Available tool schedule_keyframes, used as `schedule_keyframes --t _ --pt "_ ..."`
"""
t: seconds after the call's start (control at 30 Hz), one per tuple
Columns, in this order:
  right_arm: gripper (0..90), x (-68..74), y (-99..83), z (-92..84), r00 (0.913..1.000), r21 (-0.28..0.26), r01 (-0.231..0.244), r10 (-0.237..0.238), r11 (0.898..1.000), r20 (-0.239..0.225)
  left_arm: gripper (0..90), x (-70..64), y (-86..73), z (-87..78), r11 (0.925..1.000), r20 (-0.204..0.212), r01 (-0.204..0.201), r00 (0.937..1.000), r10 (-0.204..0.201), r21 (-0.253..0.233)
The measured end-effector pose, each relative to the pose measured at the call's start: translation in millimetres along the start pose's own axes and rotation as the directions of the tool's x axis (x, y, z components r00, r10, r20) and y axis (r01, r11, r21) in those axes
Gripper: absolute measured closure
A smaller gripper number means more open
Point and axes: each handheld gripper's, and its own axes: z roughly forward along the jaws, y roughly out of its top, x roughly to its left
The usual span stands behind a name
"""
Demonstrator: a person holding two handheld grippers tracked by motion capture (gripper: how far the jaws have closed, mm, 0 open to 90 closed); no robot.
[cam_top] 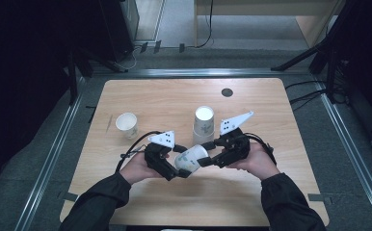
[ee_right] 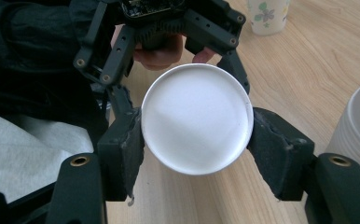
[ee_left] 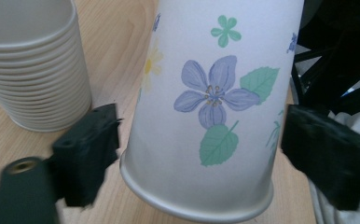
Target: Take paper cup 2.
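Pale wooden table (cam_top: 140,96) in a dim room, flowered paper cup (cam_top: 192,158) lying sideways above it between both tools, right gripper (cam_top: 207,160) clamped on its base end, left gripper (cam_top: 178,169) around its rim end, jaws not quite touching, cup stack (cam_top: 204,124) just behind, single cup (cam_top: 126,124) farther left.

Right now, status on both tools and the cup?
Right tool shut on flowered cup's base, cup on its side above table. Left tool open around its rim end, pads apart from it. Cup stack close behind; single cup far left.
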Motion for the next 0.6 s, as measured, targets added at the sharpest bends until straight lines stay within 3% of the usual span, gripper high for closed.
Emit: schedule_keyframes --t 0.13,0.17,0.37,0.53,0.6 --pt "37.6 -0.3 0.0 1.1 1.0 0.006 -0.001 0.001 1.0 -0.001 17.4 -1.5 0.4 -1.3 0.9997 -0.009 -0.023 0.9997 0.023 -0.006" --pt "37.6 -0.3 -0.1 1.2 1.0 0.003 -0.001 0.001 1.0 -0.004 23.2 -1.6 0.2 -2.1 0.9996 -0.006 -0.026 0.9996 0.026 -0.014" --pt "37.6 -0.4 0.2 1.4 1.0 0.007 -0.003 0.003 1.0 -0.008 27.5 -3.8 0.3 -3.5 0.9981 -0.017 -0.061 0.998 0.061 -0.011" --pt "37.1 0.8 1.0 1.6 1.0 0.025 -0.006 0.005 1.0 0.002 29.7 -4.0 0.1 -4.9 0.9979 -0.018 -0.064 0.9978 0.064 -0.003" --pt "33.2 1.5 1.4 1.9 0.9998 0.037 0.005 -0.005 0.999 0.018 30.3 -2.7 0.3 -6.7 0.9986 -0.001 -0.052 0.9986 0.052 -0.001"
